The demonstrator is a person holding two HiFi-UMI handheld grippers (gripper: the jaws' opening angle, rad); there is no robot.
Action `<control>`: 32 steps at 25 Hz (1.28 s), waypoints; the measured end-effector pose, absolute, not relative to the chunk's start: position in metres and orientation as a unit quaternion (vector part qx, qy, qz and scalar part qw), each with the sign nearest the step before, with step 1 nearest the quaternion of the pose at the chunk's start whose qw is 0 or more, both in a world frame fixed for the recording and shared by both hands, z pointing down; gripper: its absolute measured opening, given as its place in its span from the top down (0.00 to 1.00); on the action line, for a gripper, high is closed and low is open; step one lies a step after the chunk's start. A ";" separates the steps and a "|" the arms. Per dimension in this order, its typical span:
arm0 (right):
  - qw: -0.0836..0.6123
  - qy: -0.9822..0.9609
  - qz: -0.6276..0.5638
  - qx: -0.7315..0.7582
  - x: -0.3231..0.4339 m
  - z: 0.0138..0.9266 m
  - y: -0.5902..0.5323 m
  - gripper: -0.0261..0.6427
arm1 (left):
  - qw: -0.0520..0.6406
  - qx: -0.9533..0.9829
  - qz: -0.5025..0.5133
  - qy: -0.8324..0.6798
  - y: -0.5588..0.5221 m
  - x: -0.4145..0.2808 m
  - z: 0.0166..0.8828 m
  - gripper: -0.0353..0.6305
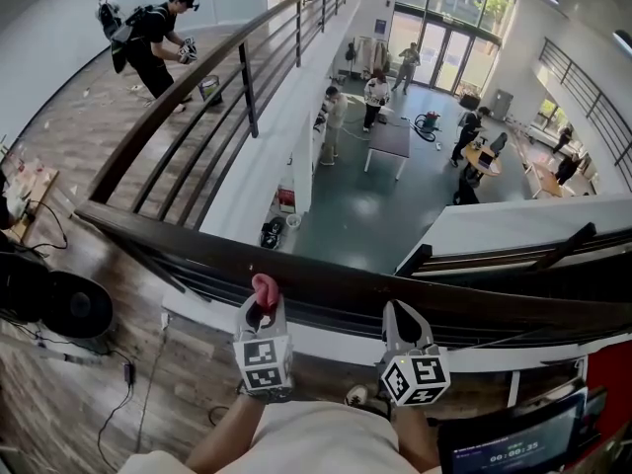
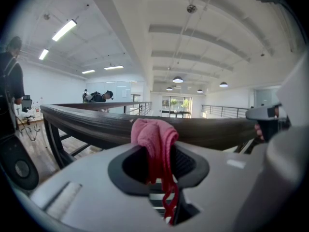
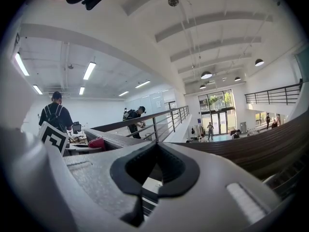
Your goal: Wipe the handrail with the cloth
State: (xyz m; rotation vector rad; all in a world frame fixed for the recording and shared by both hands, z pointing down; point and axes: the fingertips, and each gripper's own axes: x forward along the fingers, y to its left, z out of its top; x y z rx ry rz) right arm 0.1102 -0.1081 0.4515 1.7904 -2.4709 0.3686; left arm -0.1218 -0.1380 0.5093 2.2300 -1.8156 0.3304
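Cloth [image 2: 153, 134], one, pink, pinched by left hand-held gripper [image 1: 263, 302], right hand-held gripper [image 1: 398, 314] closed, empty

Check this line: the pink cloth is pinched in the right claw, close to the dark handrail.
Wrong claw. The pink cloth is pinched in the left claw, close to the dark handrail; the left gripper view shows it. The right claw has nothing between its jaws.

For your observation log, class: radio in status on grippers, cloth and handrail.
Left gripper shut on pink cloth. Right gripper shut, empty. Cloth at handrail's near edge, contact unclear. Nothing on rail in the way.
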 end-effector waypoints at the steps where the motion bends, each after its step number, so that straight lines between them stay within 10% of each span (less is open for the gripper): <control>1: 0.034 -0.803 0.120 0.582 0.111 0.451 -0.108 0.96 | 0.124 0.765 0.113 -0.622 -0.138 -0.121 0.509 0.78; 32: 0.037 -0.812 0.127 0.568 0.107 0.455 -0.104 0.96 | 0.122 0.785 0.116 -0.597 -0.129 -0.089 0.511 0.78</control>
